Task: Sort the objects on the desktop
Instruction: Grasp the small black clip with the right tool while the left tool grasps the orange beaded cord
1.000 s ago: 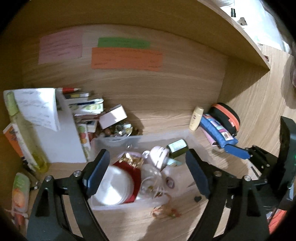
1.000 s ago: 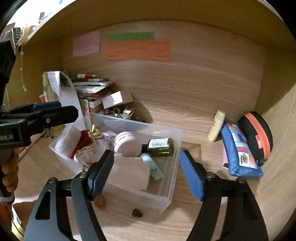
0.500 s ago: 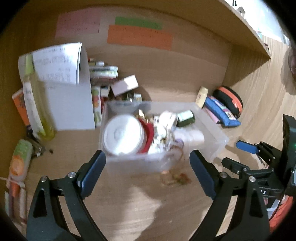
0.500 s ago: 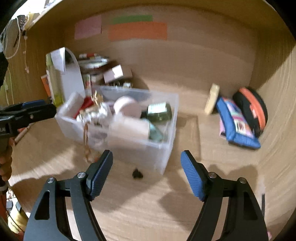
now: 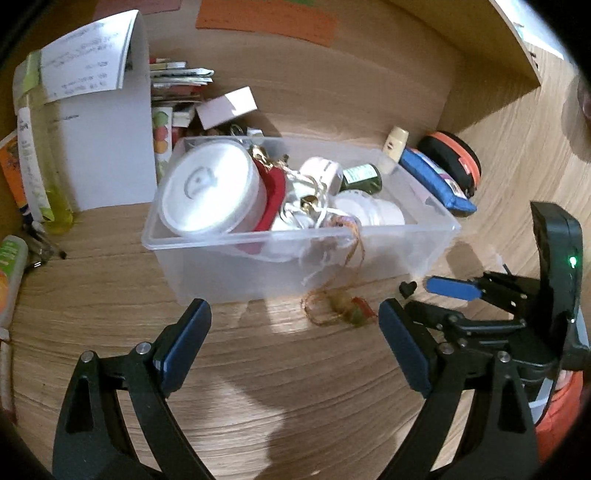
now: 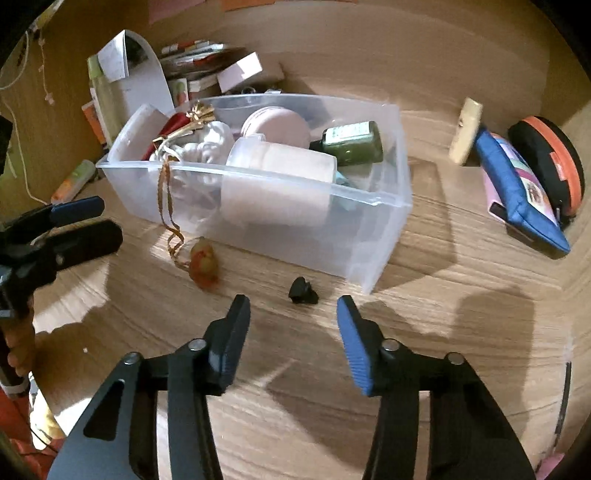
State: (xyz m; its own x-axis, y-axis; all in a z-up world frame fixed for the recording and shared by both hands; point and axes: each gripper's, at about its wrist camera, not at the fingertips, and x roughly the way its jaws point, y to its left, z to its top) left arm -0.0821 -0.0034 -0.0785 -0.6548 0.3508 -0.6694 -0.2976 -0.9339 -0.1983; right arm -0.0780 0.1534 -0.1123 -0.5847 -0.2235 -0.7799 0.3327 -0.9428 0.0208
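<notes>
A clear plastic bin [image 6: 384,236] crammed with desktop clutter sits on a wooden desk [image 6: 424,332], set against the back panel of a shelf nook. Inside lie a white round tub [image 5: 207,192], a red pouch [image 5: 275,199], a pink compact [image 6: 275,123], a dark green bottle [image 6: 351,142] on its side and a pale cylinder [image 6: 277,173]. A braided gold cord [image 6: 166,206] spills over the bin's front wall to an orange charm [image 6: 205,264] lying on the desk. A small black piece [image 6: 302,291] rests just in front of the bin.

The right gripper [image 6: 293,312] hangs directly before that black piece, its jaws just narrowed and nothing between them. The left gripper [image 5: 293,319] stands spread wide and empty, the charm just ahead of it.

Only the left wrist view shows the tub's lid face-on and the orange note [image 5: 266,18] on the back panel. Only the right wrist view shows a hand [image 6: 20,343] gripping the other tool's handle. A blue pencil case [image 6: 517,192] and black-and-orange case [image 6: 550,162] lie well apart, to the right.
</notes>
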